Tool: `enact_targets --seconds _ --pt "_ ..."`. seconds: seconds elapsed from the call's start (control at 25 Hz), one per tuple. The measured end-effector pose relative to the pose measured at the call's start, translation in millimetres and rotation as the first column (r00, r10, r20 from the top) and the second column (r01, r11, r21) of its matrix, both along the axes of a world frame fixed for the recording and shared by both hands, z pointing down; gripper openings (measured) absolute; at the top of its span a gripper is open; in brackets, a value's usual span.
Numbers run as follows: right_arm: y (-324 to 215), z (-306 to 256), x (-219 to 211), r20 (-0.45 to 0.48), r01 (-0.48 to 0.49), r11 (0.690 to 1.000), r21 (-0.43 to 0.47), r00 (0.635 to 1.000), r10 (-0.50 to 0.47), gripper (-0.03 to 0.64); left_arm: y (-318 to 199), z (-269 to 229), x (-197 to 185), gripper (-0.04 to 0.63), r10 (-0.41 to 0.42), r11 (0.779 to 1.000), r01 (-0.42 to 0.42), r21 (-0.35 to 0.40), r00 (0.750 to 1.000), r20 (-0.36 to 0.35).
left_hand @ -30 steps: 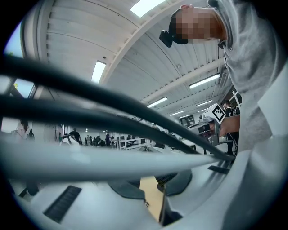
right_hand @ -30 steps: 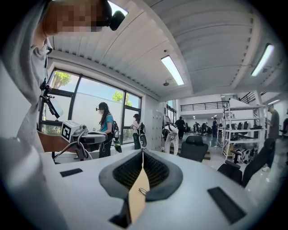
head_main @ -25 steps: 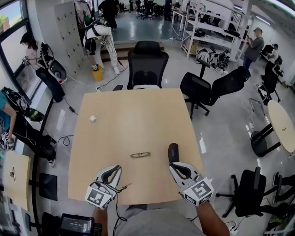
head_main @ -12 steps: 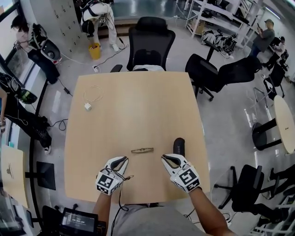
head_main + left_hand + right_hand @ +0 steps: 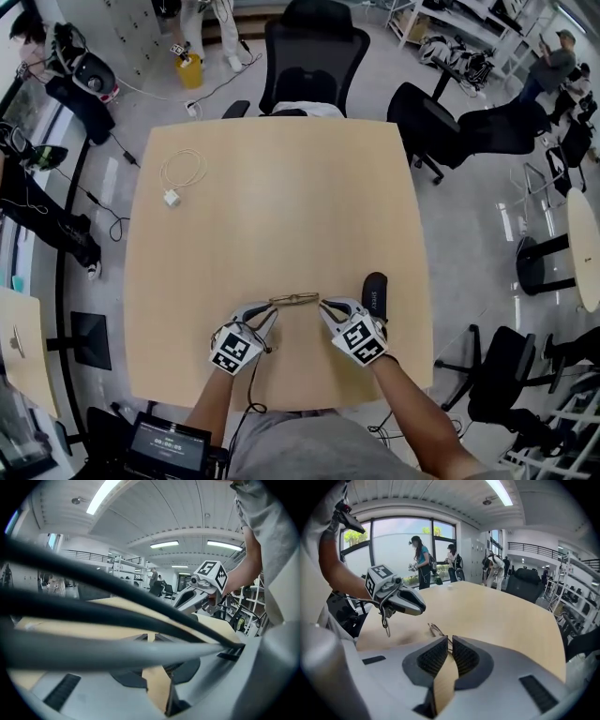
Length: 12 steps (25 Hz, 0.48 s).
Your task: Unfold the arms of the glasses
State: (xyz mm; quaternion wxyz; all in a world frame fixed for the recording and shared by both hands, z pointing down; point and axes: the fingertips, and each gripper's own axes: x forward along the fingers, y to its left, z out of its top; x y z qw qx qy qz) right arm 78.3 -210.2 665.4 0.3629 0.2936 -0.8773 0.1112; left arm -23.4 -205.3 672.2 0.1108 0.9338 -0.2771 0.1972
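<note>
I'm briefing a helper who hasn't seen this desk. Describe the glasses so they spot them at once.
On the light wooden table, look at its near half, between the left claw and right claw. The glasses lie there folded, a thin wire frame, unlike the chunky black case to their right.

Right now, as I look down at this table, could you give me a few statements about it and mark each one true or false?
1. The thin-framed folded glasses lie on the light wooden table, between the left tongs and the right tongs. True.
2. The black oblong case lies beside the left tongs. False: it lies beside the right tongs.
3. The white charger with its looped cable lies on the table's far left part. True.
4. The right tongs gape wide open. False: their jaws are shut.
5. The office chair at the table's far edge is red. False: it is black.
</note>
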Motion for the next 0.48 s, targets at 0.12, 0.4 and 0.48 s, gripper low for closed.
enact_targets --seconds 0.12,0.4,0.48 --pt "-4.3 29.8 0.0 -0.063 0.008 0.999 -0.041 0.998 -0.011 0.056 1.0 18.0 2.5 0.029 0.034 0.999 -0.033 -0.024 0.999 0.038" --pt "-12.7 58.3 2.8 -0.138 0.042 0.997 -0.064 0.989 -0.050 0.080 4.0 49.9 4.1 0.029 0.070 0.997 -0.065 -0.046 0.989 0.130" --pt "-15.4 62.0 1.6 -0.160 0.061 0.997 -0.053 0.985 -0.069 0.080 4.0 54.4 4.0 0.029 0.077 0.996 -0.071 -0.052 0.987 0.139"
